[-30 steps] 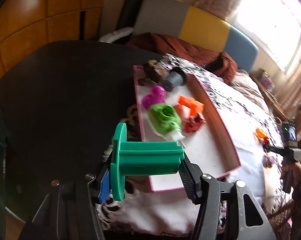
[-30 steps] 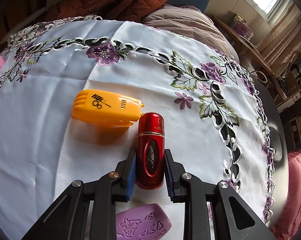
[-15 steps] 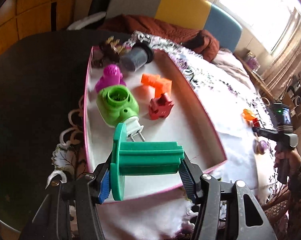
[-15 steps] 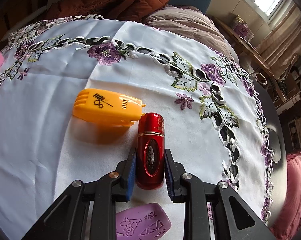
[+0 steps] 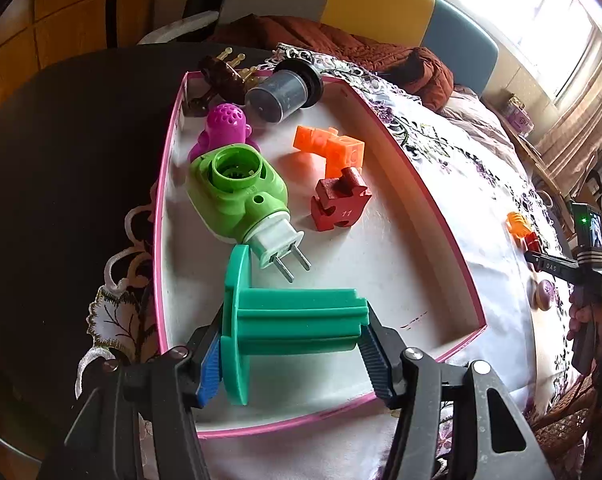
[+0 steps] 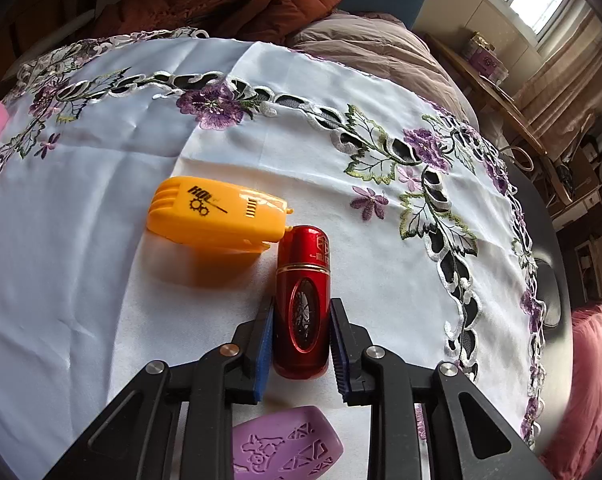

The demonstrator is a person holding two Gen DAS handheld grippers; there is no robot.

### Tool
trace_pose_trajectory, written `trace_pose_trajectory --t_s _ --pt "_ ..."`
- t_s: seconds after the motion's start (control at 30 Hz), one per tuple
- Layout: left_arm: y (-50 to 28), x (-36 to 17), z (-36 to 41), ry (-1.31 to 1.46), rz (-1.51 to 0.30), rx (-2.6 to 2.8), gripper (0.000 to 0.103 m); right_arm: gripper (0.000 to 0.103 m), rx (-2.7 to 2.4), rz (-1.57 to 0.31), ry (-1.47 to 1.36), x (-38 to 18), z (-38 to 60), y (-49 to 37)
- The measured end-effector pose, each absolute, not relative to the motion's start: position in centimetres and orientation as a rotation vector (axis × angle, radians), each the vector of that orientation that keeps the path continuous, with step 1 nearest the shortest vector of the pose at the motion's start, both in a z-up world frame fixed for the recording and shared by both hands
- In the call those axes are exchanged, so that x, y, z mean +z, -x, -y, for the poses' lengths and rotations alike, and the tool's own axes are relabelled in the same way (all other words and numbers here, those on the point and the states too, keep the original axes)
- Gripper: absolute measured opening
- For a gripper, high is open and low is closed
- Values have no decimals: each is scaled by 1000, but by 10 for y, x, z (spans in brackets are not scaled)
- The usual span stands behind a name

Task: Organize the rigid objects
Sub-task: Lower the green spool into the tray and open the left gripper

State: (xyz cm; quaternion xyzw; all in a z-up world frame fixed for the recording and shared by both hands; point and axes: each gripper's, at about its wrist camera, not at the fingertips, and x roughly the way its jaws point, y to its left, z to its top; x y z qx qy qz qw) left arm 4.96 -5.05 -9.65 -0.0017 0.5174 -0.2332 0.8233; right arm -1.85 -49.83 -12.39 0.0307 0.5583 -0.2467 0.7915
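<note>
My left gripper (image 5: 289, 344) is shut on a teal plastic spool (image 5: 285, 320) and holds it over the near end of a pink-rimmed white tray (image 5: 433, 240). In the tray lie a green plug-in device (image 5: 237, 192), a red puzzle block (image 5: 341, 200), an orange block piece (image 5: 329, 148), a purple toy (image 5: 225, 128) and a dark cylinder (image 5: 281, 92). My right gripper (image 6: 301, 332) has its jaws on both sides of a red metallic bottle (image 6: 303, 300) lying on the white embroidered cloth (image 6: 81, 260). An orange plastic case (image 6: 217, 216) lies just left of the bottle's far end.
A purple embossed piece (image 6: 285, 444) lies under the right gripper. The right gripper's handle and hand show in the left wrist view (image 5: 581, 268). Dark table (image 5: 61, 160) lies left of the tray. A brown jacket (image 6: 229, 8) and bedding lie behind the table.
My left gripper has carried the teal spool forward and right, from beside the tray to over its near end. The right gripper and red bottle have not moved.
</note>
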Motion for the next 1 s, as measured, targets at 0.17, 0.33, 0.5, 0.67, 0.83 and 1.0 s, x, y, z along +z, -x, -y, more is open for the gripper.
trace_pose_trajectory --t_s 0.17,0.33,0.5,0.67,0.83,1.0 --pt "-48 -95 50 19 -1121 -486 59 27 -531 -1202 -65 -124 498 18" --pt "-47 -95 50 8 -1121 -482 59 27 -532 -1202 -66 -124 498 18" --pt "-47 -95 52 25 -1120 -506 65 27 -533 -1201 -66 -124 498 18" --pt "-46 -95 54 6 -1113 -497 67 27 -532 -1202 -65 -124 498 18" --pt "-42 -89 58 -46 -1065 -470 67 27 -533 -1202 -67 -124 498 18" --pt "-39 -84 61 -92 -1031 -457 67 27 -535 -1201 -73 -124 499 18"
